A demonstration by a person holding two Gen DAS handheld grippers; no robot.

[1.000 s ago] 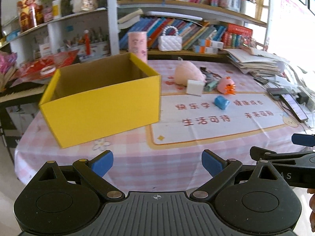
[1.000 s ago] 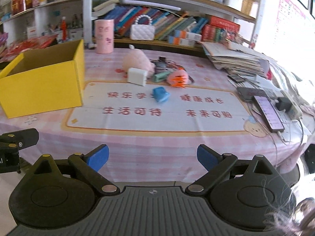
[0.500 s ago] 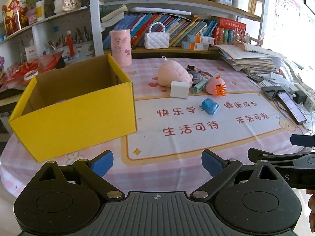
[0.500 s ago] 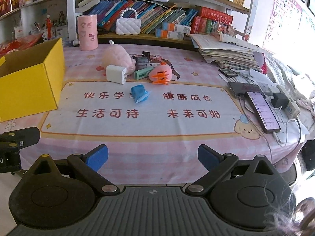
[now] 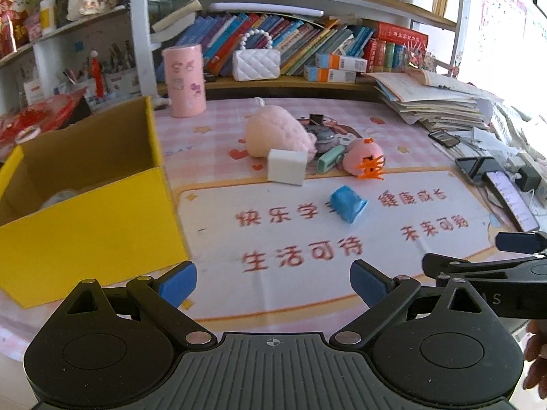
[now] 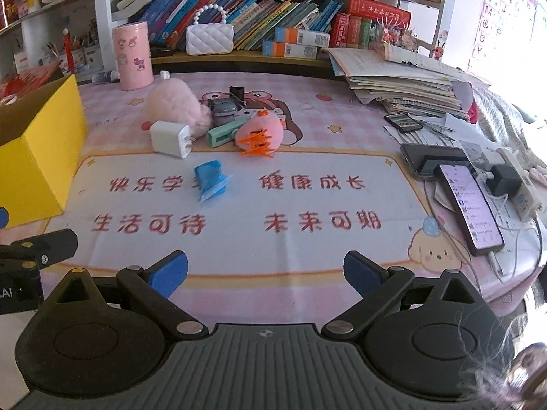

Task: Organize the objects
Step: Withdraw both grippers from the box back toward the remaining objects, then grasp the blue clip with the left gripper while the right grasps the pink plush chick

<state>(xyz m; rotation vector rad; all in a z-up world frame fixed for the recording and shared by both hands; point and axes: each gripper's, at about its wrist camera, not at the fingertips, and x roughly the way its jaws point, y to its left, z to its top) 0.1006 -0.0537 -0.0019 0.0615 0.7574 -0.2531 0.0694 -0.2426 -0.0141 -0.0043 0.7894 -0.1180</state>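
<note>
Both claws, left claw (image 5: 273, 278) and right claw (image 6: 266, 268), sat wide open holding nothing, low in frame; blue cup (image 6: 210, 179) lay mid-frame on the tabletop (image 6: 307, 249), yellow box (image 5: 85, 205) at left.

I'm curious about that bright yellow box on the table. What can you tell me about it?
The yellow box is open-topped cardboard, yellow outside and plain brown inside. It stands upright on the pink checked tablecloth, left of the printed mat. Something pale lies inside, too hidden to identify. Nothing touches its outside, and both grippers are apart from it.
</note>
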